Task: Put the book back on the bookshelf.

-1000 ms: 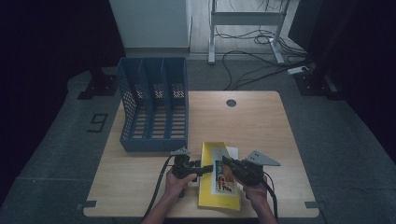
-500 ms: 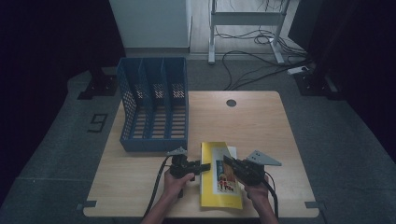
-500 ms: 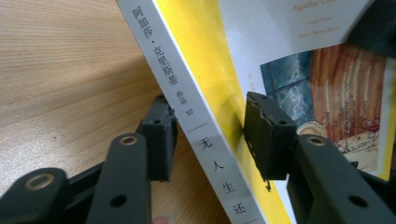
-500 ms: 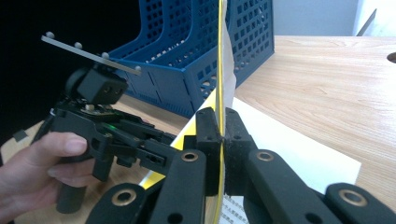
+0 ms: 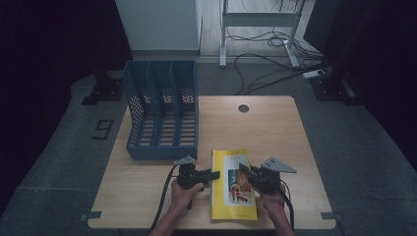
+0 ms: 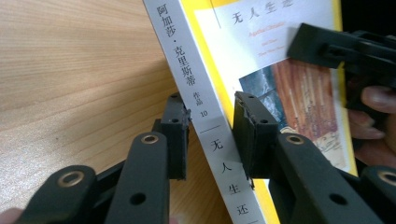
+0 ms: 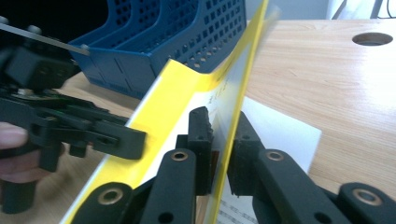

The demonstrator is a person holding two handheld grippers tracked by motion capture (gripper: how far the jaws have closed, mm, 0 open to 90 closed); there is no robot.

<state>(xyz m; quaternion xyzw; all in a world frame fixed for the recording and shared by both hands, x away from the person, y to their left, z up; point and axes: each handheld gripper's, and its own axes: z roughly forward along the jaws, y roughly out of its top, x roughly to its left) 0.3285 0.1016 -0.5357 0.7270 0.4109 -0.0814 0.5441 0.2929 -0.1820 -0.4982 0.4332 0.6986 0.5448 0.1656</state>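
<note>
A yellow book (image 5: 233, 184) lies near the table's front edge in the high view. My left gripper (image 5: 212, 175) is at its left side. In the left gripper view its jaws (image 6: 210, 100) sit tight on either side of the white spine (image 6: 205, 126), which has black characters printed on it. My right gripper (image 5: 244, 170) reaches over the cover from the right. In the right gripper view it (image 7: 222, 116) pinches the yellow front cover (image 7: 163, 93). The cover stands lifted off the white pages (image 7: 280, 135).
A blue three-slot file rack (image 5: 162, 110) stands at the back left of the wooden table (image 5: 265, 128), just beyond the book. A round cable hole (image 5: 243, 108) is near the far edge. Cables and a desk frame are on the floor behind.
Both hands have shifted only slightly at the book's edges. The book lies in about the same place.
</note>
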